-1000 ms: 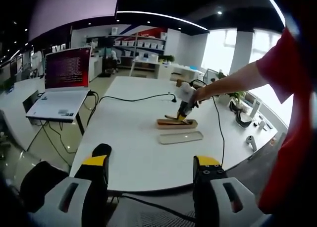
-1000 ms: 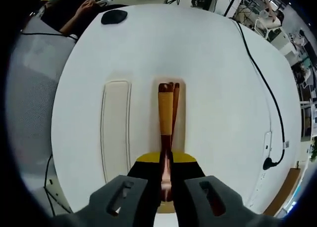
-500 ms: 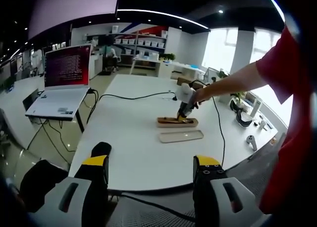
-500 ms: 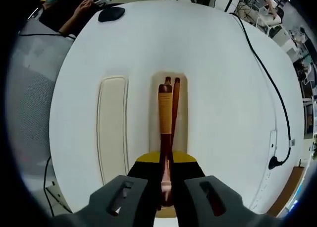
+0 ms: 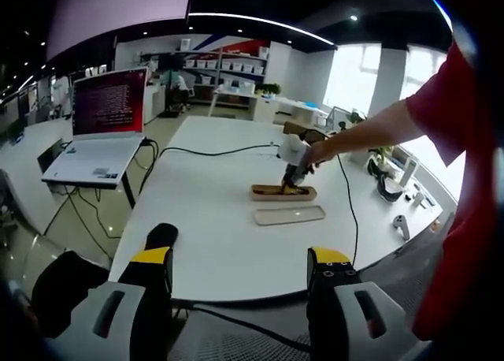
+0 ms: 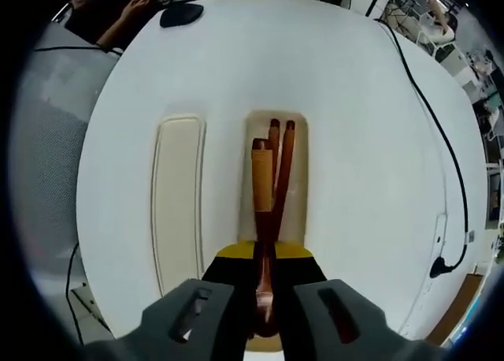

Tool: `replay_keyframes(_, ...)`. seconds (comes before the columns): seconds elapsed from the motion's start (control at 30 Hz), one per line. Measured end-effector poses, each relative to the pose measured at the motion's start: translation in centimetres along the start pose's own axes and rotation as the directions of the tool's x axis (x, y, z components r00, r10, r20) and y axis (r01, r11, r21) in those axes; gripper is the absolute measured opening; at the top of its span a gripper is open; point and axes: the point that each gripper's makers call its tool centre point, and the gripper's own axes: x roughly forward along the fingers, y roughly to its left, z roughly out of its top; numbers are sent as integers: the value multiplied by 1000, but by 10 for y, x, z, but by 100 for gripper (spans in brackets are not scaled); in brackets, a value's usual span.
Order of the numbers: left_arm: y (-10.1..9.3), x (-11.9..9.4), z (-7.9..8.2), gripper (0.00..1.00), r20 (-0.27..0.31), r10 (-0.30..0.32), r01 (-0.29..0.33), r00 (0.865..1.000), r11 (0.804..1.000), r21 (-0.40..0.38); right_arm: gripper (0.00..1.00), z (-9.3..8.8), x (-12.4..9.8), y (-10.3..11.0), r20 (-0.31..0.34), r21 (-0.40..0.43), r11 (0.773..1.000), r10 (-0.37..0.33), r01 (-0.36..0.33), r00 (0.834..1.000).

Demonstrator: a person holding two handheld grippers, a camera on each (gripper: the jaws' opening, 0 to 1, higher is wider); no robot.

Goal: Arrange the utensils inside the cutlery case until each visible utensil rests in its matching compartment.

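Right gripper (image 6: 264, 286) clamps wooden utensil (image 6: 264, 219) (over cutlery case (image 6: 298, 180)).

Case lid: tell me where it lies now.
Right gripper view: the lid lies flat on the white table, just left of the open cutlery case.

reddish-brown utensils (image 6: 269, 180) lie in a beige case (image 6: 298, 187), cream lid (image 6: 178, 195) beside, on a white table (image 6: 354, 140).
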Motion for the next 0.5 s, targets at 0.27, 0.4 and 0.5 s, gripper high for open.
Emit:
replay_keyframes(0.27,-4,3,1,71,-1,-10,10,1000,1000,3,6,-2,-4,-5,18,57,998,-28,27,999)
replay_keyframes(0.4,-3,3,1,71,3,-10,10,1000,1000,2,6,-6,-4,-10,31,109,994,-31,27,999)
replay_keyframes(0.5,-3,3,3,71,6,-12,12,1000,1000,4,5,-6,-7,-11,70,206,978,-33,18,997)
